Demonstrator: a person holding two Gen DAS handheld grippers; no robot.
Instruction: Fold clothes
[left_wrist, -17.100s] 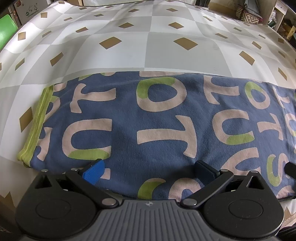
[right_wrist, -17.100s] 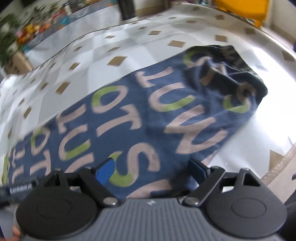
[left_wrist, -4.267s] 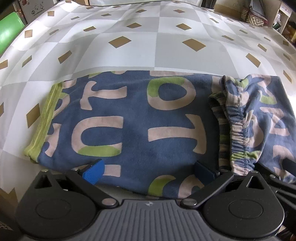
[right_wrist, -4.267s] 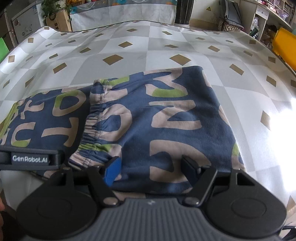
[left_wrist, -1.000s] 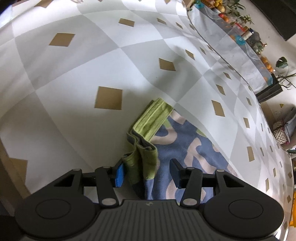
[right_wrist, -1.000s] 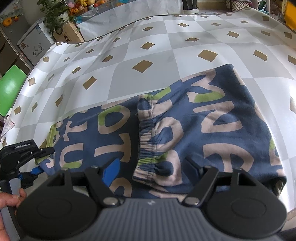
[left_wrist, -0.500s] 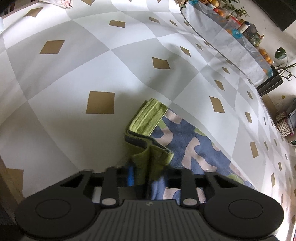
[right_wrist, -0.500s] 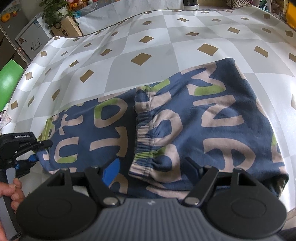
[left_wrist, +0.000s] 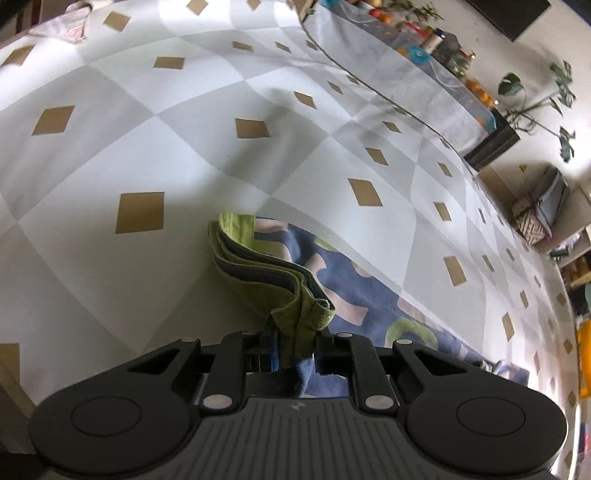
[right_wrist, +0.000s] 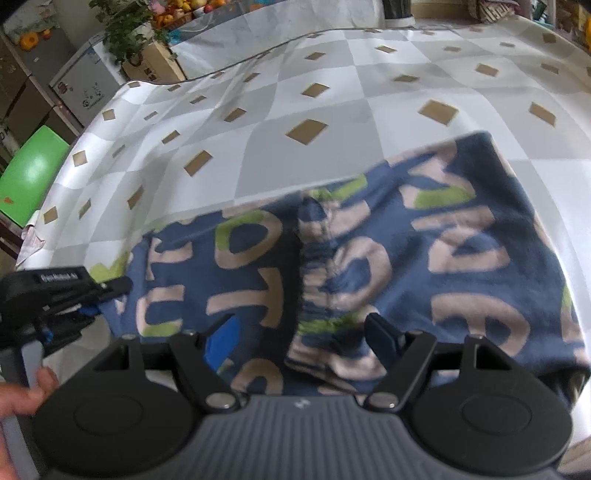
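Note:
Blue trousers (right_wrist: 461, 229) printed with beige and green letters lie on the checked tablecloth, their elastic waistband (right_wrist: 317, 266) folded over onto the legs. The green leg cuffs (left_wrist: 255, 258) form the left end. My left gripper (left_wrist: 295, 354) is shut on the near corner of the cuffs and holds that corner a little above the table. It also shows in the right wrist view as the left gripper (right_wrist: 107, 290), with a hand (right_wrist: 22, 391) on its handle. My right gripper (right_wrist: 301, 336) hovers open over the waistband's near end, its pads not pressing the cloth.
The tablecloth (left_wrist: 140, 155) is grey and white with brown diamonds. A crumpled cloth (left_wrist: 62, 26) lies at a far corner. Beyond the table are a green chair (right_wrist: 33, 170), a white fridge (right_wrist: 85, 88), a plant on a box (right_wrist: 147, 62) and a cluttered side table (left_wrist: 406, 62).
The left gripper's jaws closed on the green cuffs and raised that corner off the table. The right gripper stayed open above the waistband.

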